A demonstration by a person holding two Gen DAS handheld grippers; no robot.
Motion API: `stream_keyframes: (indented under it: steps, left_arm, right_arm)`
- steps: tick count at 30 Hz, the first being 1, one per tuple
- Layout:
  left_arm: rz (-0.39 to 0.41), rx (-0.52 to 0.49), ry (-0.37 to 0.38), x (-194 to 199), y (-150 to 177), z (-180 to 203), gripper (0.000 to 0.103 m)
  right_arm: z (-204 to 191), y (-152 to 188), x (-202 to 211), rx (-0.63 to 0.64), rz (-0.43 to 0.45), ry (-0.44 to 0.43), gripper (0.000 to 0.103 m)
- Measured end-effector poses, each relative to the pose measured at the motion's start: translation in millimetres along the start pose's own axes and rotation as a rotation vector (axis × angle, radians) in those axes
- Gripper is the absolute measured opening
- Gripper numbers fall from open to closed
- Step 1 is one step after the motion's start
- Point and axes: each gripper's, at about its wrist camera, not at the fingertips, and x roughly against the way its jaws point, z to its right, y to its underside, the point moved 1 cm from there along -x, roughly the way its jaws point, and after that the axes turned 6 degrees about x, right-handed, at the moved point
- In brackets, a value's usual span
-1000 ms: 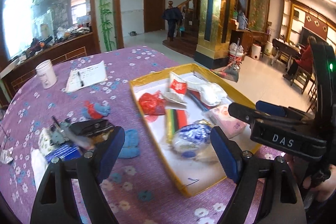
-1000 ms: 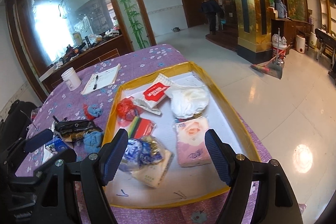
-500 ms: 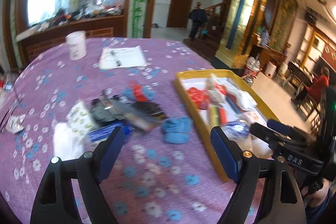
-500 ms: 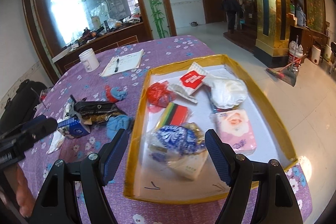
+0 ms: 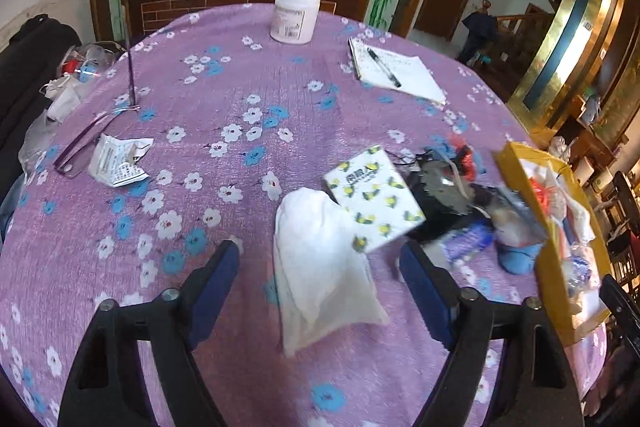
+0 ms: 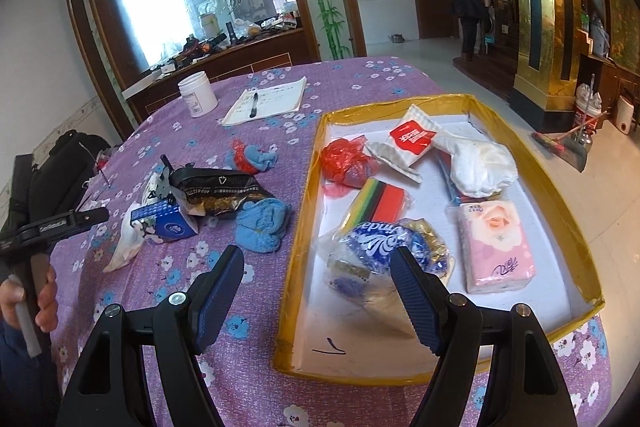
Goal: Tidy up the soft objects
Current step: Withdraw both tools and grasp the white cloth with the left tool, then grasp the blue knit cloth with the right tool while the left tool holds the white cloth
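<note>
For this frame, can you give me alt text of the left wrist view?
The open left gripper hovers over a white cloth pouch on a purple floral tablecloth, its jaws spread either side. A lemon-print tissue pack overlaps the pouch's far corner; a yellow-rimmed tray sits at right.

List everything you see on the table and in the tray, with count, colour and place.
Cardboard tray: one, yellow-rimmed, table's right.
Pink tissue pack: one, in tray.
Red plastic bag: one, in tray.
Striped sponges: one stack, in tray.
Blue knitted socks: one bundle, beside tray.
White cloth pouch: one, between left tongs.
Lemon-print tissue pack: one, white, partly on pouch.
White plastic jar: one, far edge.
Notepad with pen: one, white.
Left tongs: open.
Right tongs: open.
</note>
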Motion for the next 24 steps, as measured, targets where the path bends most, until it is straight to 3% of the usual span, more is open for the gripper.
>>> stream_keyframes:
  steps: [10, 11, 13, 15, 18, 24]
  left_arm:
    - [-0.064, -0.080, -0.026, -46, 2, 8, 0.075]
    - [-0.066, -0.077, -0.031, -51, 1, 5, 0.069]
    - [-0.081, -0.062, -0.034, -58, 1, 0, 0.046]
    - [-0.060, -0.092, -0.093, -61, 3, 1, 0.025]
    - [-0.027, -0.099, -0.129, -57, 5, 2, 0.015]
    - [0.099, -0.028, -0.078, -22, -2, -11, 0.015]
  right_arm:
    - [-6, -1, -5, 0.010, -0.013, -0.012, 0.080]
    - [-6, -2, -7, 0.010, -0.014, -0.017, 0.080]
    - [-9, -2, -10, 0.010, -0.019, -0.036, 0.080]
    - [-12, -2, -14, 0.013, -0.027, -0.052, 0.080]
    - [-19, -4, -20, 0.026, -0.036, -0.067, 0.080]
    - [-44, -15, -38, 0.108, -0.068, -0.096, 0.080]
